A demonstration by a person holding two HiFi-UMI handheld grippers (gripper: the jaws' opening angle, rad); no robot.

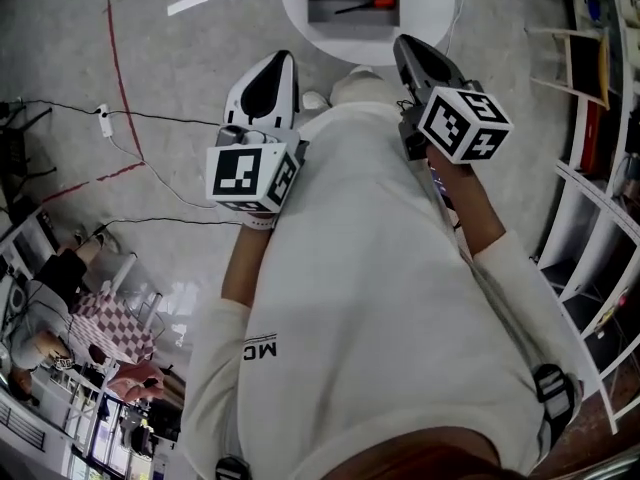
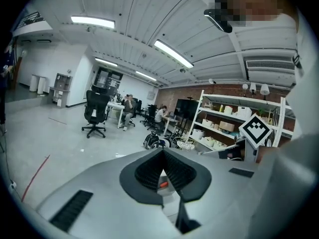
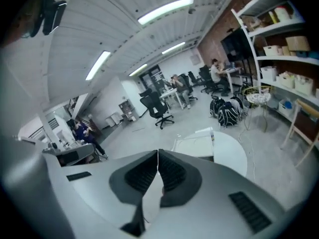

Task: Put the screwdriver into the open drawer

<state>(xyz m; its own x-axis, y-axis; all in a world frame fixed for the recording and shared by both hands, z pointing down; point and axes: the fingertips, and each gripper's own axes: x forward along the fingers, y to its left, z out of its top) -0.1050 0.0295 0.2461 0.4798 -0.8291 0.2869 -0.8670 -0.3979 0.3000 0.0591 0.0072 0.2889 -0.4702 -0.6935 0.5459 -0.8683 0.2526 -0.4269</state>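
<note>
Lying in the open drawer (image 1: 325, 13) on the table (image 1: 432, 13) at twelve o'clock, the screwdriver (image 1: 366, 5) looks light, stiff and slim; its red handle suits gripping. Left claw (image 2: 162, 153) and right claw (image 3: 158, 153) are closed, empty.

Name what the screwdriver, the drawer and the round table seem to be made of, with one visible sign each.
Screwdriver: red handle, likely plastic; thin dark shaft, probably metal, too small to confirm.
Drawer: flat grey matte inside, pale rim; plastic or painted board, unclear.
Round table: smooth plain white top, probably laminate or painted.
</note>
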